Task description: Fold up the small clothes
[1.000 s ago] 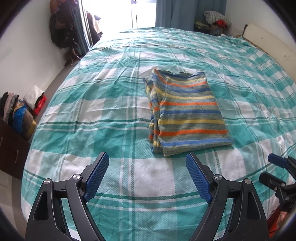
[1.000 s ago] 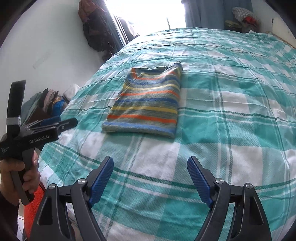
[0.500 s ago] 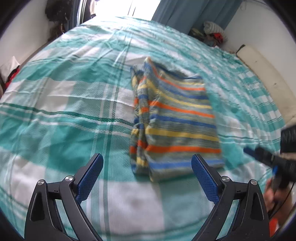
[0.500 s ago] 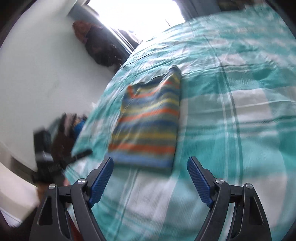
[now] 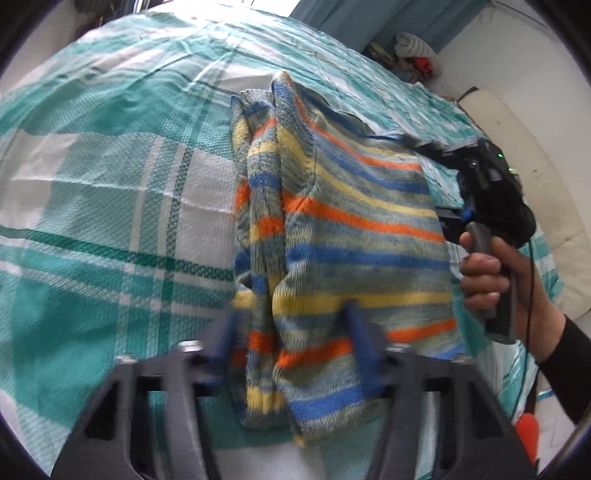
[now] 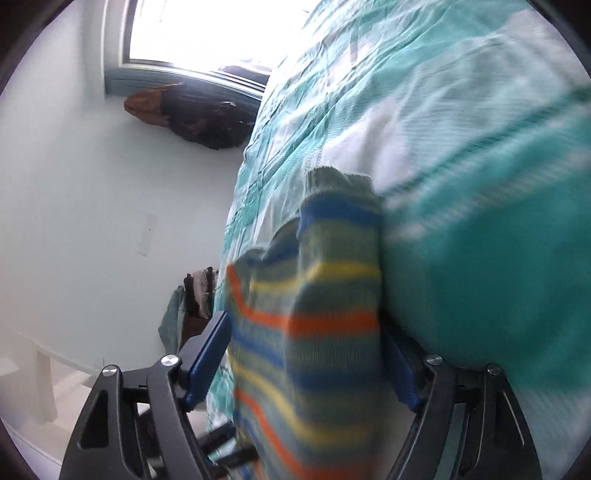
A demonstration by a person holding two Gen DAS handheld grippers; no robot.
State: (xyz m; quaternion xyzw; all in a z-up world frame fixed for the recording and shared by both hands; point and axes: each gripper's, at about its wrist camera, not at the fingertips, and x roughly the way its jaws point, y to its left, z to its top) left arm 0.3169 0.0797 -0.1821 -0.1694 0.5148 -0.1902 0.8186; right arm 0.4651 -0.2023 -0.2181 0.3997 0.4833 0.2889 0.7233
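Left gripper: jaws closing over the near end of the folded striped sweater, its bunched near-left edge between the blue pads; the blur hides whether they press it yet.
Right gripper: tilted on its side, jaws closing, the sweater's right edge between its fingers; the left pad stands clear of the knit, so no grip shows.
Person's hand: wrapped on the right gripper's handle, just beside the sweater's right edge, dark sleeve behind.
Striped sweater: lies folded on the teal checked bedspread, collar end away from the left gripper.
Far corner: pile of clothes beyond the bed, by the blue curtain.
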